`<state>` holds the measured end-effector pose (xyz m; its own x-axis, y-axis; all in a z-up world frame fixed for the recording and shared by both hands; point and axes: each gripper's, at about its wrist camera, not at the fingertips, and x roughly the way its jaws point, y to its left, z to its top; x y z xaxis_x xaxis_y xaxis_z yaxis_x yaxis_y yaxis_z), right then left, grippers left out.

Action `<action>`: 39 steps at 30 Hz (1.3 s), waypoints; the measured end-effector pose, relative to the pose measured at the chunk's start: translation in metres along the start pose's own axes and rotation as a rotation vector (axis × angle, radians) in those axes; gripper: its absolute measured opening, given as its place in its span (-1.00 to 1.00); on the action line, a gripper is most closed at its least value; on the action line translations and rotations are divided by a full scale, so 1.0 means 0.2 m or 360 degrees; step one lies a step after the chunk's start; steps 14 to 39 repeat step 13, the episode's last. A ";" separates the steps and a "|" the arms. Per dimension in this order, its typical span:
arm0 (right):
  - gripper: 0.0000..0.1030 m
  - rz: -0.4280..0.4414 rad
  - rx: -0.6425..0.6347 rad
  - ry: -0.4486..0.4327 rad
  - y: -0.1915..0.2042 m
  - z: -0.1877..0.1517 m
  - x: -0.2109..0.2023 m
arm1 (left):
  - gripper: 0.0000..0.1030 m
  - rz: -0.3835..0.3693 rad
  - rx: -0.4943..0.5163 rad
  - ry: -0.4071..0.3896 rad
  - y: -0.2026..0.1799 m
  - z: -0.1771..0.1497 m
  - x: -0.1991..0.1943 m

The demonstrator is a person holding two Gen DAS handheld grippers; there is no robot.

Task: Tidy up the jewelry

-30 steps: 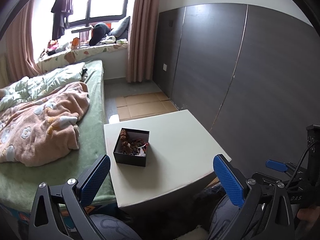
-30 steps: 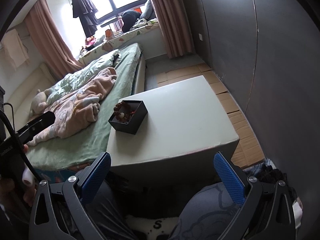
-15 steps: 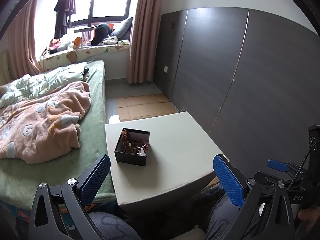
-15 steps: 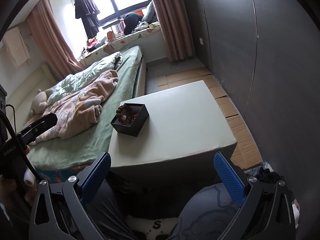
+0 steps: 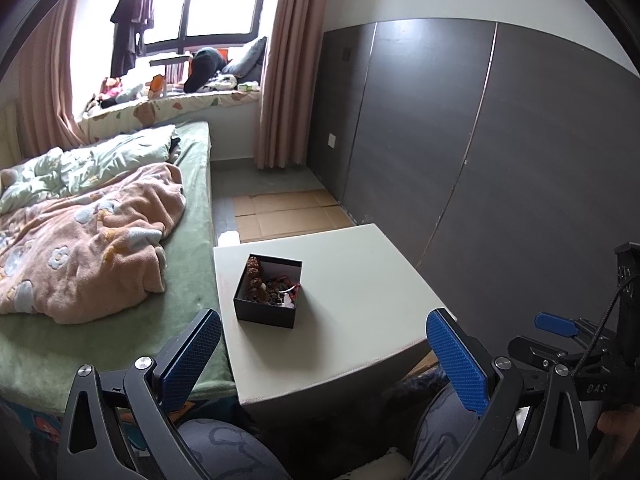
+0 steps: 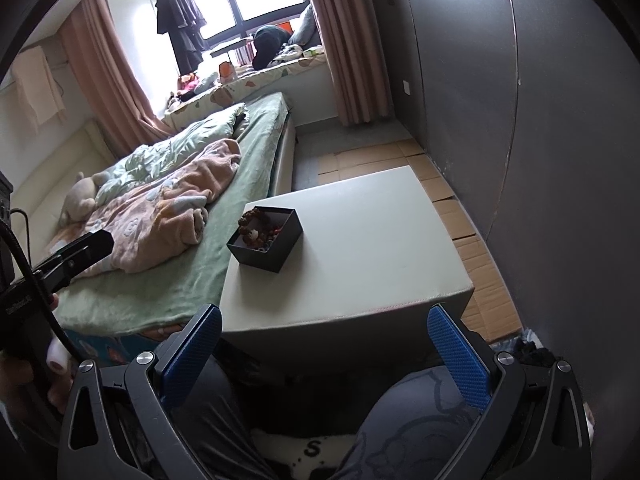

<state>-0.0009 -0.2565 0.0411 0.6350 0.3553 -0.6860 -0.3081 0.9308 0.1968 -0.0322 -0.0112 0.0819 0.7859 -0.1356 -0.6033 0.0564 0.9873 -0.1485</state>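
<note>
A green-sheeted bed (image 5: 120,320) flanks a pale table (image 5: 360,300); on the table's bed side sits a black box (image 5: 267,312) of beaded jewelry (image 5: 266,286); left gripper (image 5: 324,356) and right gripper (image 6: 324,354) hover short of it, jaws spread, empty

1. the box (image 5: 267,295) sits on the table (image 5: 360,288), near its left edge, toward the far left corner.
2. jewelry (image 5: 269,285) lies in the box.
3. the bed (image 5: 120,264) runs along the table's left edge, a blanket (image 5: 80,248) on it.
4. cardboard (image 5: 288,212) lies on the floor behind the table.
5. the wall (image 5: 500,160) stands right of the table.
6. the window (image 5: 208,0) is at the far end, behind the bed.
</note>
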 end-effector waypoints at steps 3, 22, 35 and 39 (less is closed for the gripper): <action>1.00 -0.0011 0.0016 0.0002 -0.01 0.00 0.00 | 0.99 -0.0011 0.0001 0.0002 0.01 0.00 -0.01; 1.00 -0.0036 0.0042 0.0049 -0.02 -0.01 0.07 | 0.99 -0.0079 0.0000 0.0020 0.03 -0.01 0.03; 1.00 -0.0036 0.0042 0.0049 -0.02 -0.01 0.07 | 0.99 -0.0079 0.0000 0.0020 0.03 -0.01 0.03; 1.00 -0.0036 0.0042 0.0049 -0.02 -0.01 0.07 | 0.99 -0.0079 0.0000 0.0020 0.03 -0.01 0.03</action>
